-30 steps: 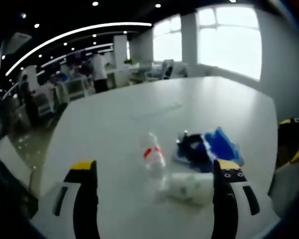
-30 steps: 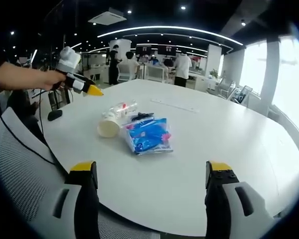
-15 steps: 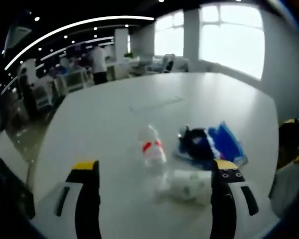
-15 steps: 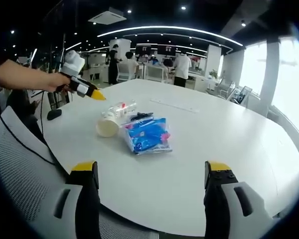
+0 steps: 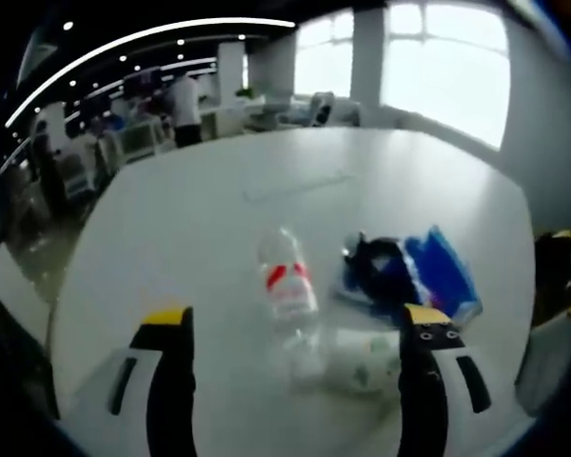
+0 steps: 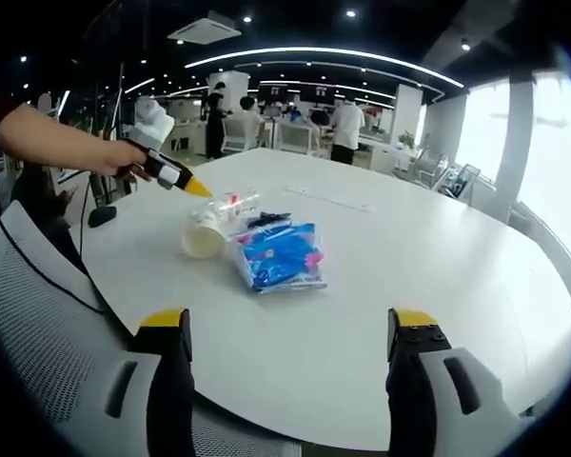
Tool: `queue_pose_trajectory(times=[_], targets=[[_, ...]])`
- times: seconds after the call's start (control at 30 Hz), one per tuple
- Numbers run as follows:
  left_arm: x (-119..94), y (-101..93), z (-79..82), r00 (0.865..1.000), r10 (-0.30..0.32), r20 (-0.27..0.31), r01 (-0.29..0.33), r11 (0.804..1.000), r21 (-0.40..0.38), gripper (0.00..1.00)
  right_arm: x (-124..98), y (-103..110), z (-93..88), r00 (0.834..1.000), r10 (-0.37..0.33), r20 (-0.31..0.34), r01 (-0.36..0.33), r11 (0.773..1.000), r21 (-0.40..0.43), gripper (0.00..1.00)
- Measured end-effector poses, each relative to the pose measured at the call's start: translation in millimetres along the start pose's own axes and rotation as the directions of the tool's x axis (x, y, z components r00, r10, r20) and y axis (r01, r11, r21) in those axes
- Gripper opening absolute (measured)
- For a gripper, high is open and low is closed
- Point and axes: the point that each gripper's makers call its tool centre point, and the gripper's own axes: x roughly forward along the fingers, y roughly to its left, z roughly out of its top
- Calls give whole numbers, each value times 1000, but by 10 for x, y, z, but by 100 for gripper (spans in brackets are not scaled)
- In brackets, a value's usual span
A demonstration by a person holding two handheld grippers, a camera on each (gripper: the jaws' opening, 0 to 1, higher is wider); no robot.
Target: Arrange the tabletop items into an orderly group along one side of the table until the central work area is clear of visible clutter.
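Both grippers open, hovering near a small heap on the white table [image 6: 438,257].

Left gripper [image 5: 295,328] holds its jaws apart above the clear bottle [image 5: 285,286] and paper cup [image 5: 362,357]; right gripper [image 6: 284,328], jaws spread and empty, hangs at the table's near edge. Cup, bottle and blue packet [image 6: 278,255] lie touching, with a black item [image 6: 269,221] just beside them, left of the table's middle.

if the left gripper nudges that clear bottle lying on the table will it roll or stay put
The clear bottle lies on its side on the smooth white table, so a sideways nudge would probably set it rolling. It looks see-through and likely empty, so probably light and easy to skid. The paper cup beside its near end might block it that way.
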Motion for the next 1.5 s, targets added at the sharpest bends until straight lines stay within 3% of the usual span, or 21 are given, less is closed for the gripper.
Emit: queue_pose_trajectory(times=[0.87, 1.3, 1.5], targets=[[270, -1, -77, 995, -1, -95, 1, 1000, -6, 78, 5, 6, -35, 1000, 3, -22, -3, 1000, -12, 77], [445, 45, -260, 982, -15, -190, 19, 1000, 20, 77, 9, 7, -62, 999, 5, -38, -5, 1000, -19, 76], [500, 102, -217, 978, -16, -207, 26, 998, 50, 77, 10, 1, -69, 999, 4, -42, -5, 1000, -19, 75]])
